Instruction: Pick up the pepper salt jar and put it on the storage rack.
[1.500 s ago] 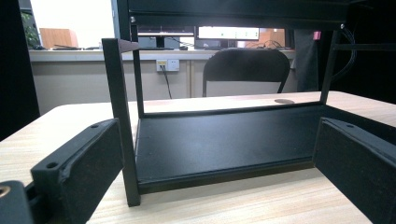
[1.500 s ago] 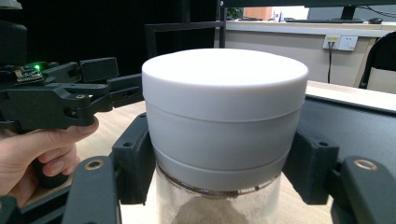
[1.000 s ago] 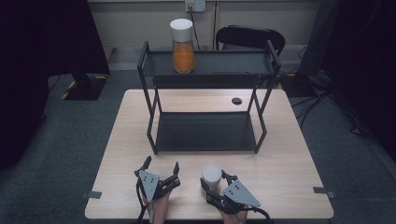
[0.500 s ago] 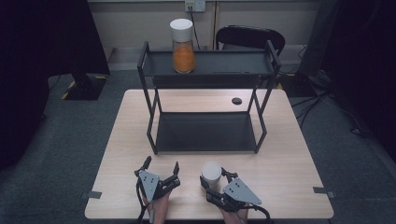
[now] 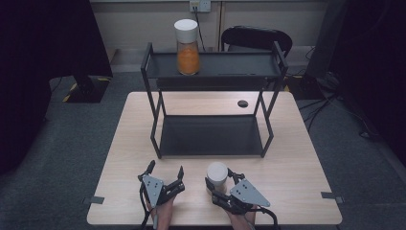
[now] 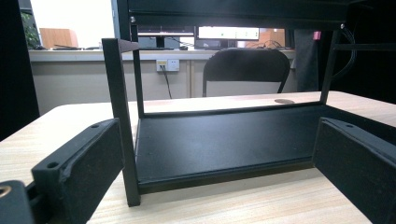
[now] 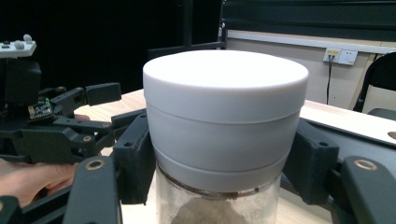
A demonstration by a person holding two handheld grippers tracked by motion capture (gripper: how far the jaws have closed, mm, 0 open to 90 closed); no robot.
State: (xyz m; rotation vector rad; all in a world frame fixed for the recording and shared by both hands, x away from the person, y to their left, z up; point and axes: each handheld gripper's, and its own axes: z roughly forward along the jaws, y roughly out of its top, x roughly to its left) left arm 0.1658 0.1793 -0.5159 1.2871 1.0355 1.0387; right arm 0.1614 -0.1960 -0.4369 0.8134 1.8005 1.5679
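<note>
A clear glass jar with a white round lid (image 5: 217,175) is gripped upright by the right claw (image 5: 221,184), its jaws pressed against the lid's sides just above the glass, near the front edge of the light wooden counter (image 5: 297,163). The left claw (image 5: 165,173) is held wide open and empty, just beside it at nine o'clock. The black two-tier metal shelf rack (image 5: 210,136) is found at twelve o'clock from the jar, its lower tier bare and unobstructed. On the upper tier, toward eleven o'clock, a tall white-lidded jar of orange contents (image 5: 187,47) is seen. A small dark round hole (image 5: 242,103) is set into the counter behind the rack.
</note>
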